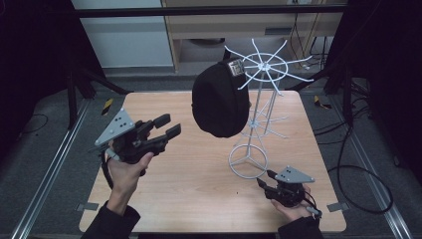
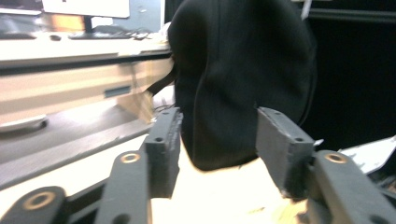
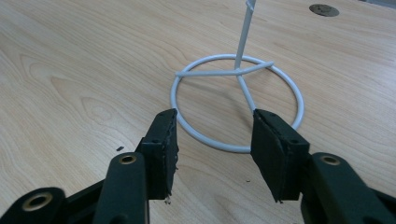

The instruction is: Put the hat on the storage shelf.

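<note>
A black cap [image 1: 220,99] hangs from a top arm of a white wire stand [image 1: 259,102] at the middle of the wooden table [image 1: 194,194]. My left gripper [image 1: 170,126] is raised to the left of the cap, open, apart from it. In the left gripper view the cap [image 2: 243,79] hangs just beyond the spread jaws of the left gripper [image 2: 217,140], with nothing between them. My right gripper [image 1: 263,179] rests low at the front right, open, by the stand's round base. In the right gripper view the base ring [image 3: 224,147] lies ahead of the open right gripper [image 3: 215,140].
The stand has a second ring of wire hooks [image 1: 263,122] lower down its pole. Cables [image 1: 358,164] trail on the floor at the right. A metal rail [image 1: 54,169] runs along the left side. A cabinet [image 1: 239,25] stands behind the table.
</note>
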A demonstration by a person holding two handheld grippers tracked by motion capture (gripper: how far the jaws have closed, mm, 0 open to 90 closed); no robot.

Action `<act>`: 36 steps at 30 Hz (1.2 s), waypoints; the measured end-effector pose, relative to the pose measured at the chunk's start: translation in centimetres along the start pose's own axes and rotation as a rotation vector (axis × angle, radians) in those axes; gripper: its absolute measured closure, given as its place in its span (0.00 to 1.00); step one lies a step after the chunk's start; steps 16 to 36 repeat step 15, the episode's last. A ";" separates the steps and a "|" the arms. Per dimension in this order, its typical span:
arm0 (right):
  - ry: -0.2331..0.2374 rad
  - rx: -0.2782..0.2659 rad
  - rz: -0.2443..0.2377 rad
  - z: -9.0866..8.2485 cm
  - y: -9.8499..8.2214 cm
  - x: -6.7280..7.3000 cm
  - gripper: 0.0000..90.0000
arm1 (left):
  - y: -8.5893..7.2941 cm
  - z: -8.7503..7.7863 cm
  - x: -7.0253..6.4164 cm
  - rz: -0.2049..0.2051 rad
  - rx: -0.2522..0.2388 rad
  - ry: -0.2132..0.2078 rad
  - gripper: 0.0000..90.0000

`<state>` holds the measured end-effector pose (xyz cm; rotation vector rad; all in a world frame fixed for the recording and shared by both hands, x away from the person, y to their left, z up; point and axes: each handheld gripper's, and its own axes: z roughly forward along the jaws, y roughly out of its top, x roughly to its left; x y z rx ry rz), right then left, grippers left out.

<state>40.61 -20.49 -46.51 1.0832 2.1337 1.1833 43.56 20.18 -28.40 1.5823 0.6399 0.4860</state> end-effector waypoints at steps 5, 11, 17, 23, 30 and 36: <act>-0.011 0.002 0.010 0.1 -0.1 -0.1 0.53 | -4.0 -2.0 1.5 -0.031 0.076 0.079 0.45; -0.041 -0.005 0.031 0.1 -0.4 -0.4 0.44 | -9.8 -3.6 3.5 -0.099 0.210 0.174 0.37; -0.069 -0.007 0.041 0.2 -0.6 -0.8 0.38 | -13.6 -3.8 4.5 -0.144 0.312 0.221 0.34; -0.069 -0.007 0.041 0.2 -0.6 -0.8 0.38 | -13.6 -3.8 4.5 -0.144 0.312 0.221 0.34; -0.069 -0.007 0.041 0.2 -0.6 -0.8 0.38 | -13.6 -3.8 4.5 -0.144 0.312 0.221 0.34; -0.069 -0.007 0.041 0.2 -0.6 -0.8 0.38 | -13.6 -3.8 4.5 -0.144 0.312 0.221 0.34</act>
